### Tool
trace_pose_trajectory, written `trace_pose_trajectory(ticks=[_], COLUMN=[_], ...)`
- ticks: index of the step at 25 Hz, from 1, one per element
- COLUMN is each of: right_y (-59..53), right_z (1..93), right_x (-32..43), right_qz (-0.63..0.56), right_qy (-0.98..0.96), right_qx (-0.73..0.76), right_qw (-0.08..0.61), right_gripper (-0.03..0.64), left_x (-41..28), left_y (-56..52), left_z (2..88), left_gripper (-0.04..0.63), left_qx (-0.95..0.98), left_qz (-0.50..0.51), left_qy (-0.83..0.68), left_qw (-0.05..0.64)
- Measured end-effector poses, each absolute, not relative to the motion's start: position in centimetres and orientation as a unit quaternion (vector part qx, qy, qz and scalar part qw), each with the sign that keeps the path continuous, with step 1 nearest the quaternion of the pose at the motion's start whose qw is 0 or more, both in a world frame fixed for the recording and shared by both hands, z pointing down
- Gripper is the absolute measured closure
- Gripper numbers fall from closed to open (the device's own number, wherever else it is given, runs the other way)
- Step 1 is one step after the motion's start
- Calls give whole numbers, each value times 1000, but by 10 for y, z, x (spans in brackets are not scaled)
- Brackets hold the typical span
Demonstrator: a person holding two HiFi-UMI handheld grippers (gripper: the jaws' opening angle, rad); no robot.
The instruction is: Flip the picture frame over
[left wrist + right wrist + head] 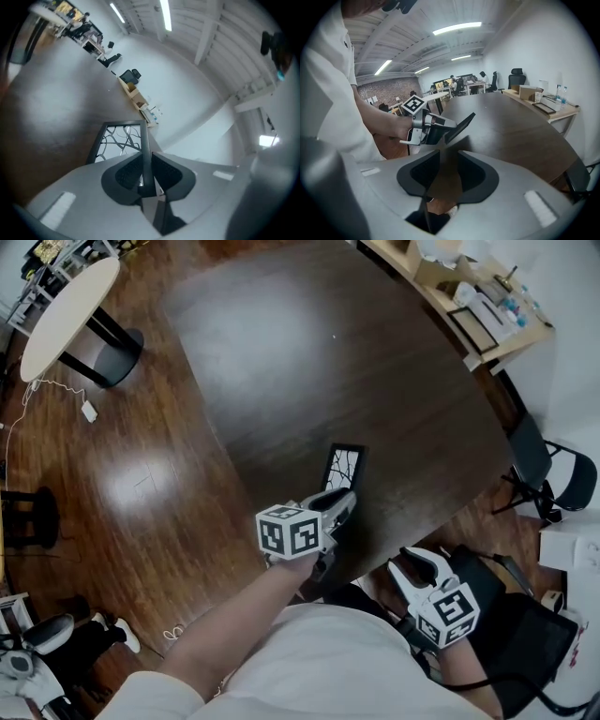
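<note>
The picture frame (343, 467), black-rimmed with a branch drawing, is tilted up off the dark table (281, 352) near its front edge. My left gripper (339, 507) is shut on the frame's near edge. In the left gripper view both pads (127, 174) press the thin black rim (146, 140), and the picture (117, 140) shows to the left. In the right gripper view the frame (459, 126) slants upward from the left gripper (433, 127). My right gripper (417, 565) hangs open beside the table's front edge, lower right, with nothing between its fingers (425, 174).
A white oval table (66, 310) stands on the wooden floor at the far left. A light wooden desk (478, 306) with small items lines the far right wall. Black chairs (548, 470) stand to the right of the dark table.
</note>
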State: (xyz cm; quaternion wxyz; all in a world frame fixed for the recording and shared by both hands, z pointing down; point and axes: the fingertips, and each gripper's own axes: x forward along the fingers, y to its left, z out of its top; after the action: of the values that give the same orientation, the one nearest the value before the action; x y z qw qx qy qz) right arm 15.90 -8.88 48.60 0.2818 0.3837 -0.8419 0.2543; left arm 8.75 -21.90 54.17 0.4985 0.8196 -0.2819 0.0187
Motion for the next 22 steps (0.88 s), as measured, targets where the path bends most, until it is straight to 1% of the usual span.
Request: trace_pose_trajectory(ticks=[7,10,13,17,22], right_y=[-79,-74,-69,-64,-58], right_z=[480,477,473,470,470], right_x=[132,123,112,101,93], right_qz=[255,258,261,264,267], right_qy=[-824,-814,-806,-794,-782], right_qx=[407,420,431,448,466], right_qw=[301,308,312,313,316], right_gripper=[495,495,495,495,495], left_x=[77,69,59,42,31], left_y=[-224,-228,-230,-235,-235], left_z=[529,537,544,548,554], left_gripper=[532,533,533,532,531], left_qx=[773,743,687,667,663], left_qz=[-130,-163,-203,-235,-239], left_qy=[-138,-106,-81,-43,-19], left_qw=[606,641,693,705,709])
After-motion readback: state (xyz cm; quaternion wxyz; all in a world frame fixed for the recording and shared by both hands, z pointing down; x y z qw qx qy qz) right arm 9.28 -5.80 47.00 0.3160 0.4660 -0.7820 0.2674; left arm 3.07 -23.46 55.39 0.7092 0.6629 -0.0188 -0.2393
